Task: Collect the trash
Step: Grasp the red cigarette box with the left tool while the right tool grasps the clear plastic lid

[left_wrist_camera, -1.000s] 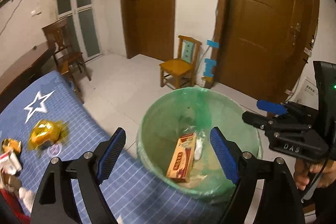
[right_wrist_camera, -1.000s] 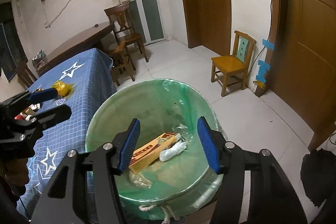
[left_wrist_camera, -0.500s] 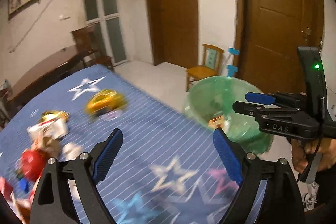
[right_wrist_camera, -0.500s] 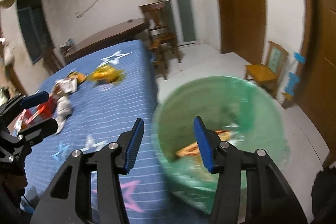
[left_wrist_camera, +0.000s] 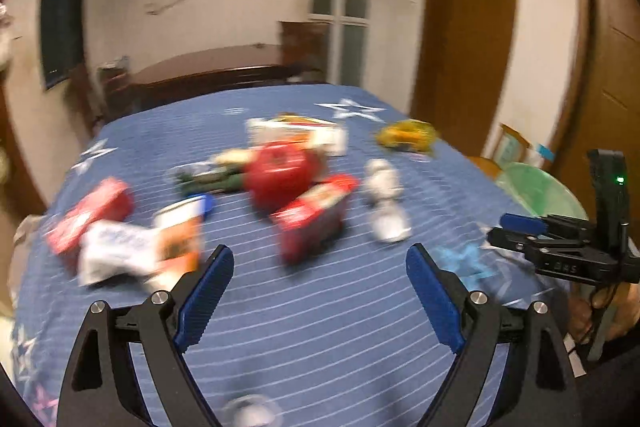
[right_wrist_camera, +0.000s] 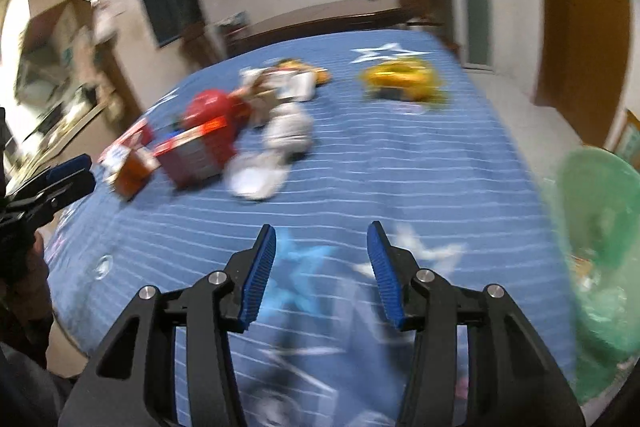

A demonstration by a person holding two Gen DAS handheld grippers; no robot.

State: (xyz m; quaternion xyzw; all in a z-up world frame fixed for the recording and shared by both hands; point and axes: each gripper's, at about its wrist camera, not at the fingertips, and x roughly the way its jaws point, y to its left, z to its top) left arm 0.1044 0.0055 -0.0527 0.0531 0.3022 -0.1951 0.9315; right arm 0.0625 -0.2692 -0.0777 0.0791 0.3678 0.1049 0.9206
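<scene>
Trash lies in a blurred heap on the blue star-patterned tablecloth (left_wrist_camera: 340, 307): a red box (left_wrist_camera: 316, 215), a red round bag (left_wrist_camera: 280, 175), crumpled white paper (left_wrist_camera: 386, 199), an orange and white carton (left_wrist_camera: 176, 243) and, apart at the back right, a yellow wrapper (left_wrist_camera: 406, 137). My left gripper (left_wrist_camera: 319, 259) hangs open and empty over the cloth, short of the red box. My right gripper (right_wrist_camera: 321, 231) is partly open and empty above bare cloth, with the white paper (right_wrist_camera: 280, 143) and yellow wrapper (right_wrist_camera: 400, 79) farther off. The green-lined bin (right_wrist_camera: 596, 219) stands off the table's right edge.
A dark wooden desk (left_wrist_camera: 224, 67) stands behind the table, with brown doors (left_wrist_camera: 460, 27) to the right. A small wooden chair (left_wrist_camera: 512, 147) is near the bin (left_wrist_camera: 536, 187). The other gripper shows at each view's side: right (left_wrist_camera: 516, 231), left (right_wrist_camera: 72, 175).
Both grippers have swung left from over the bin to over the tabletop. The bin has slid to the right edge of both views. The right jaws have narrowed a little.
</scene>
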